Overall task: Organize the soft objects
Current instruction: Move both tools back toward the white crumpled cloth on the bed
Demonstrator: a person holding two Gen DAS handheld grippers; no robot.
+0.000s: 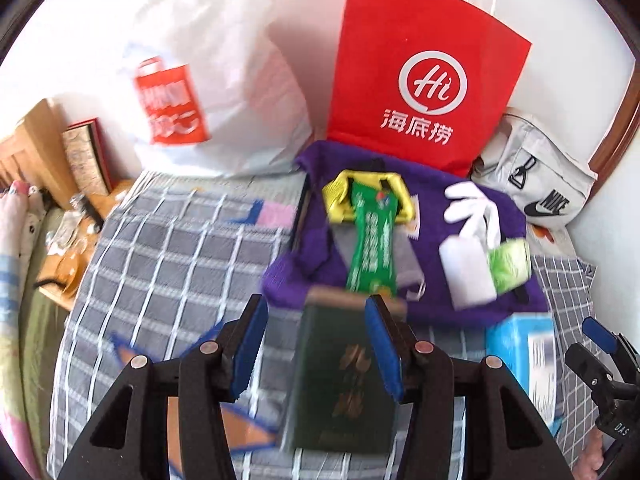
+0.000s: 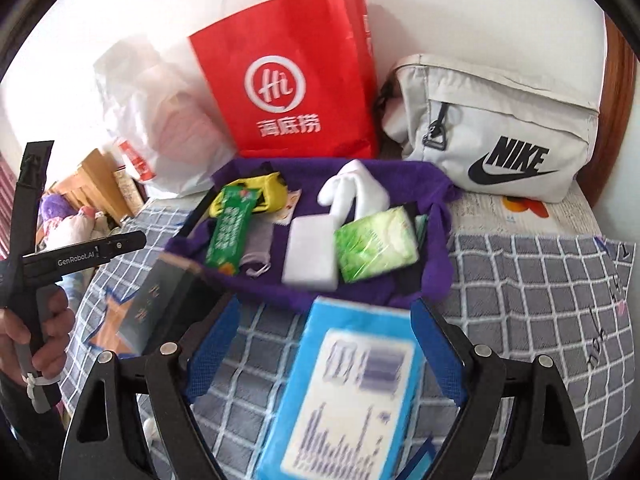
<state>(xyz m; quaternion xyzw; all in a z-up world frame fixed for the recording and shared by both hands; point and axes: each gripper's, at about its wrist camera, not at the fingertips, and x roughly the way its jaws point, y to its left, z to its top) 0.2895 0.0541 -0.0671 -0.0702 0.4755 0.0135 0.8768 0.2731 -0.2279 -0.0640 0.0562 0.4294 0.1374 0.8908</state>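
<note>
My left gripper [image 1: 316,304] stands open over a dark green packet [image 1: 344,380], blurred, on the checked bedspread [image 1: 160,272]; bedspread shows between the left pad and the packet. My right gripper [image 2: 326,306] is open wide around a light blue tissue pack [image 2: 352,392], with a gap at its left pad. Beyond both lies a purple cloth [image 1: 440,300] [image 2: 420,184] holding a green sachet [image 1: 372,240] [image 2: 228,232], a yellow pouch [image 2: 272,188], a white sponge block [image 2: 310,252], a green tissue pack [image 2: 376,244] and a white sock [image 2: 352,188].
A red paper bag [image 1: 424,80] [image 2: 296,80], a white plastic bag [image 1: 208,80] and a grey Nike bag [image 2: 500,128] stand against the wall behind the cloth. A wooden bedside table [image 1: 68,240] with a book is at far left. A hand [image 2: 44,336] holds the left tool.
</note>
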